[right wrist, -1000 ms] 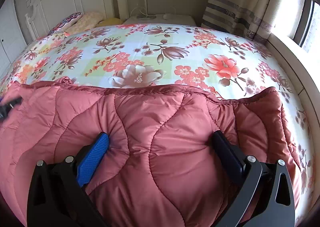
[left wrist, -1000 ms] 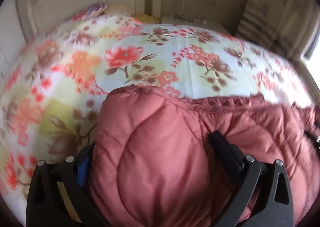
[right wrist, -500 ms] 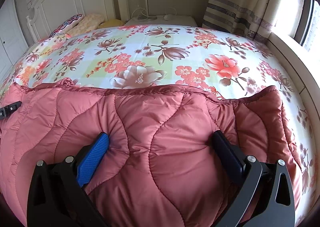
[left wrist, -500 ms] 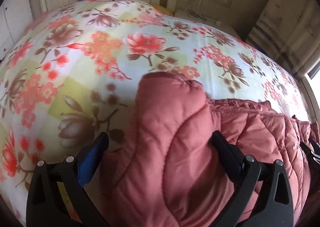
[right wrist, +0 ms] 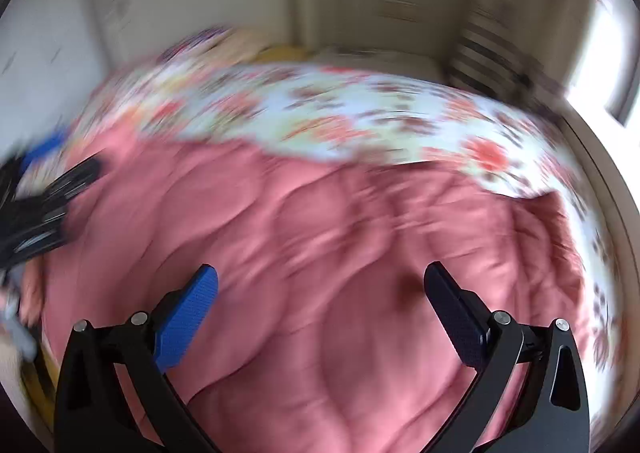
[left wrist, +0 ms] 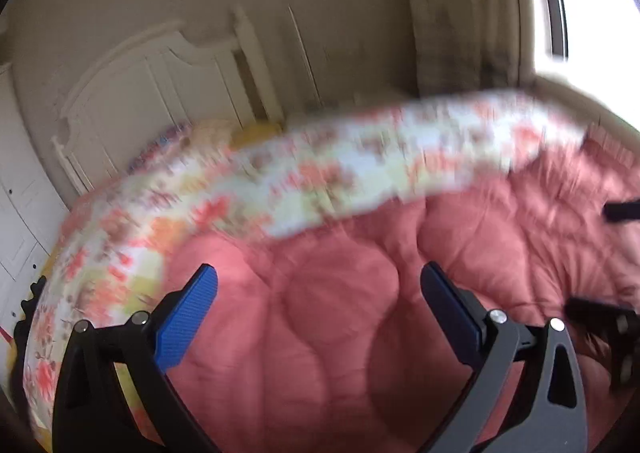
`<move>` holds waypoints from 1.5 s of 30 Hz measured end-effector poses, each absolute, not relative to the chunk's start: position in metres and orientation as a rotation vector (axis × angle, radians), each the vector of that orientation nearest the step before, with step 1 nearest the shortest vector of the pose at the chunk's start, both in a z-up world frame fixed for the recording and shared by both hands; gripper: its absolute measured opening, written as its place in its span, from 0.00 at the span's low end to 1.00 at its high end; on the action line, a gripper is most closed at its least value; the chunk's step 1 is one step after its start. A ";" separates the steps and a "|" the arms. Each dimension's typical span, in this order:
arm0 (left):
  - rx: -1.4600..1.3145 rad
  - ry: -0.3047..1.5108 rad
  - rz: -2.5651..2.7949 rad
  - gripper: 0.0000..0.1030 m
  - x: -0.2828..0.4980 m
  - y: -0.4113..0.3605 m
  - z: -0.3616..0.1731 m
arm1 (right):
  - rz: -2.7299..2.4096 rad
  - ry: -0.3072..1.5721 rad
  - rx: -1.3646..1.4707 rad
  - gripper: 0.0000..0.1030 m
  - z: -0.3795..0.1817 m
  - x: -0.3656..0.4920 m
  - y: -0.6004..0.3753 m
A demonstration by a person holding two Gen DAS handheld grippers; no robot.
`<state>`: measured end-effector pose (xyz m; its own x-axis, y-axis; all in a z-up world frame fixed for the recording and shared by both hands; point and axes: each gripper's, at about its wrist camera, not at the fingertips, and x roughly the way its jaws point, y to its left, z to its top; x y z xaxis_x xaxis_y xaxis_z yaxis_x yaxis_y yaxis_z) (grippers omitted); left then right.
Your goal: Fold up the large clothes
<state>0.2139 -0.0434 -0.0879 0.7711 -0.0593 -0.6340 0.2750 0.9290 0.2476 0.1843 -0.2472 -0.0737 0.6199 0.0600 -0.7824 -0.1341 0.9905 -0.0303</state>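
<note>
Both grippers, left [left wrist: 318, 287] and right [right wrist: 320, 285], have let go of the jacket [right wrist: 320, 253], fingers spread wide; puffy, wavy-quilted pink, it lies along the floral bed's [right wrist: 320, 109] near edge.

Quilted jacket [left wrist: 360, 313]: dusty rose-red with wavy stitching. Bedsheet [right wrist: 320, 113]: white and pale-green checks under red, orange and brown flowers. Headboard [left wrist: 160, 85]: cream. Curtain [right wrist: 492, 53]: beige with dark stripes. Claw pads [right wrist: 188, 317]: blue, on black frames.
</note>
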 end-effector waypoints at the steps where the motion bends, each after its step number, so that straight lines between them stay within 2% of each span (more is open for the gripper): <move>1: 0.329 0.709 -0.190 0.98 0.222 -0.044 -0.099 | 0.117 0.903 -0.154 0.96 -0.083 0.181 -0.236; 4: 0.243 0.748 -0.214 0.98 0.232 -0.031 -0.105 | 0.137 0.848 -0.142 0.96 -0.094 0.175 -0.238; 6: 0.234 0.756 -0.226 0.98 0.234 -0.029 -0.107 | 0.156 0.878 -0.074 0.96 -0.094 0.179 -0.250; 12: 0.197 0.764 -0.243 0.98 0.236 -0.021 -0.109 | -0.030 0.813 -0.016 0.96 -0.071 0.158 -0.302; 18: 0.182 0.766 -0.254 0.98 0.236 -0.021 -0.109 | -0.116 0.855 0.126 0.96 -0.093 0.148 -0.367; 22: 0.179 0.769 -0.253 0.98 0.236 -0.020 -0.109 | -0.124 0.846 0.083 0.96 -0.086 0.146 -0.360; 27: 0.163 0.780 -0.257 0.98 0.238 -0.017 -0.110 | 0.085 0.699 0.325 0.96 -0.066 0.077 -0.370; 37: 0.156 0.783 -0.260 0.98 0.239 -0.016 -0.111 | 0.284 0.730 0.388 0.96 -0.102 -0.046 -0.346; 41: 0.148 0.785 -0.263 0.98 0.239 -0.016 -0.112 | 0.276 0.731 0.427 0.96 -0.105 -0.041 -0.347; 45: 0.144 0.790 -0.265 0.98 0.240 -0.015 -0.112 | 0.283 0.809 0.523 0.96 -0.120 -0.016 -0.345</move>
